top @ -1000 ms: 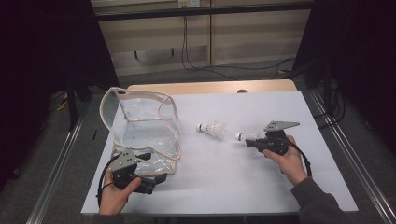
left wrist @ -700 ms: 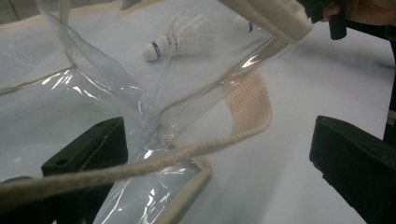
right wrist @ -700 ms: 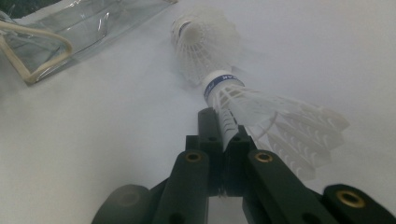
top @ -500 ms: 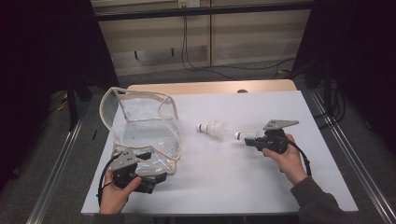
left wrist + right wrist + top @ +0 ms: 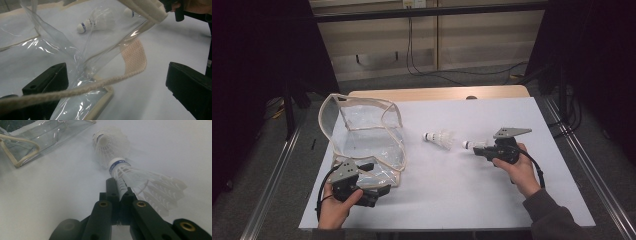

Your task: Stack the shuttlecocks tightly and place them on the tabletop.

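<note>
— White plastic shuttlecock [image 5: 140,177]: where?
— Pinched by its skirt in the right hand-held gripper [image 5: 119,188], low over the counter [image 5: 452,200] (its twin [image 5: 439,137] lies close by).
— Anything changed?
— Nothing this past second. The left hand-held gripper [image 5: 362,182] gapes wide around the clear bag [image 5: 367,140] rim, so bagging looks to be next.

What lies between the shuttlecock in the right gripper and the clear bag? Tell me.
One thing: a second shuttlecock lies on the table between the held shuttlecock, pinched in the right gripper, and the clear bag. The left gripper sits open at the bag's near corner.
</note>
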`<state>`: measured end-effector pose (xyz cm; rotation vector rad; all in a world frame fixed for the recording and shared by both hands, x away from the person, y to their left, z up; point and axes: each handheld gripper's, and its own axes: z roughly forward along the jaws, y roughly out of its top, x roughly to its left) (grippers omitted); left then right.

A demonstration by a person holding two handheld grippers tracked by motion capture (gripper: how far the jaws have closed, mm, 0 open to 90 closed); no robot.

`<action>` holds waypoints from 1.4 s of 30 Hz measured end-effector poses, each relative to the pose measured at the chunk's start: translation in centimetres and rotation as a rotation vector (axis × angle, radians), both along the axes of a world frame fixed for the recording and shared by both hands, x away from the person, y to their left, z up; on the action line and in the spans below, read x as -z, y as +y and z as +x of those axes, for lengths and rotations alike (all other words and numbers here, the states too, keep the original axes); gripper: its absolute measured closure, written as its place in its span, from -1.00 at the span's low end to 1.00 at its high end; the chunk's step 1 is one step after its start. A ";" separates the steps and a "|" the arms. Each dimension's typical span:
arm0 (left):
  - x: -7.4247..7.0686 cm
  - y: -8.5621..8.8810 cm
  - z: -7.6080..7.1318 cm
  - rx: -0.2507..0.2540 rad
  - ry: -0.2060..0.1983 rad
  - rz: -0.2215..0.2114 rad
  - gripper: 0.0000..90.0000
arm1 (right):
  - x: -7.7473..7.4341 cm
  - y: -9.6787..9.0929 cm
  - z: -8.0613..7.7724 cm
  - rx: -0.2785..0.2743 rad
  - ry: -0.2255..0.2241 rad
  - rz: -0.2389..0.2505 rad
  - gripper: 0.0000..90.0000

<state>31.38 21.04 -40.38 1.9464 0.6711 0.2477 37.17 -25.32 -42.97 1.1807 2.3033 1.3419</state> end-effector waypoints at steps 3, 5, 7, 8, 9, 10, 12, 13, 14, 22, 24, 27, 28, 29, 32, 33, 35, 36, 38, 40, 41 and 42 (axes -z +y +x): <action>0.0 0.0 0.0 0.000 -0.003 0.002 -0.91 | 0.0 0.1 0.0 -0.004 -0.001 0.000 0.99; 0.0 0.0 0.0 -0.001 0.001 0.004 -0.91 | 0.0 0.1 0.0 -0.005 -0.003 0.000 0.99; 0.0 -0.1 0.0 -0.003 0.000 0.000 -0.91 | 0.0 0.2 0.0 -0.006 -0.001 -0.001 0.99; 0.0 -0.1 0.0 -0.001 0.002 0.000 -0.91 | 0.0 0.2 0.0 -0.007 -0.001 -0.002 0.99; 0.0 -0.1 0.0 -0.002 0.002 0.000 -0.91 | 0.0 0.2 0.0 -0.008 -0.001 -0.001 0.99; 0.0 -0.1 0.0 -0.002 0.000 0.003 -0.91 | 0.0 0.2 0.0 -0.009 -0.002 -0.002 0.99; 0.0 -0.1 0.0 -0.003 -0.001 0.002 -0.91 | 0.0 0.3 0.0 -0.010 -0.001 -0.002 0.99; 0.0 -0.1 0.0 -0.003 -0.001 0.002 -0.91 | 0.0 0.3 0.0 -0.011 -0.003 -0.004 0.99; 0.0 0.0 0.0 -0.002 -0.001 0.005 -0.91 | 0.0 0.3 0.0 -0.013 -0.004 -0.005 0.99; 0.0 -0.1 0.0 -0.002 -0.002 0.004 -0.91 | -0.2 0.7 0.3 -0.019 -0.008 -0.002 0.99; 0.0 -0.1 0.0 -0.003 -0.002 0.002 -0.91 | -0.2 0.8 0.3 -0.021 -0.007 -0.005 0.99; 0.0 0.0 0.0 -0.002 -0.003 0.001 -0.91 | -0.1 1.0 0.5 -0.024 -0.007 -0.005 0.99; 0.0 0.0 0.0 -0.001 -0.004 0.002 -0.91 | -0.1 1.0 0.5 -0.022 -0.006 -0.004 0.99; 0.0 0.0 0.0 -0.003 -0.003 0.001 -0.91 | -0.1 1.0 0.6 -0.023 -0.006 -0.005 0.99; 0.0 0.0 0.0 -0.004 -0.001 0.000 -0.91 | -0.2 1.1 0.7 -0.022 -0.007 -0.003 0.99; 0.0 0.0 0.0 -0.004 -0.003 0.002 -0.91 | -0.2 1.1 0.7 -0.023 -0.010 -0.005 0.99; 0.0 -0.1 0.0 -0.004 -0.002 0.002 -0.91 | -0.2 1.1 0.7 -0.023 -0.010 -0.005 0.99; 0.0 -0.1 0.0 -0.002 -0.002 -0.001 -0.91 | -0.2 1.2 0.7 -0.023 -0.010 -0.005 0.99; 0.0 -0.1 0.0 -0.002 -0.002 0.001 -0.91 | -0.2 1.2 0.8 -0.023 -0.012 -0.003 0.99; 0.0 -0.1 0.0 -0.003 0.000 0.000 -0.91 | -0.2 1.3 0.9 -0.024 -0.012 -0.002 0.99; 0.0 -0.1 0.0 -0.004 0.000 0.003 -0.91 | -0.3 1.4 0.9 -0.024 -0.011 -0.001 0.99; 0.0 0.0 0.0 -0.004 0.001 0.002 -0.91 | -0.3 1.4 0.9 -0.025 -0.013 -0.003 0.99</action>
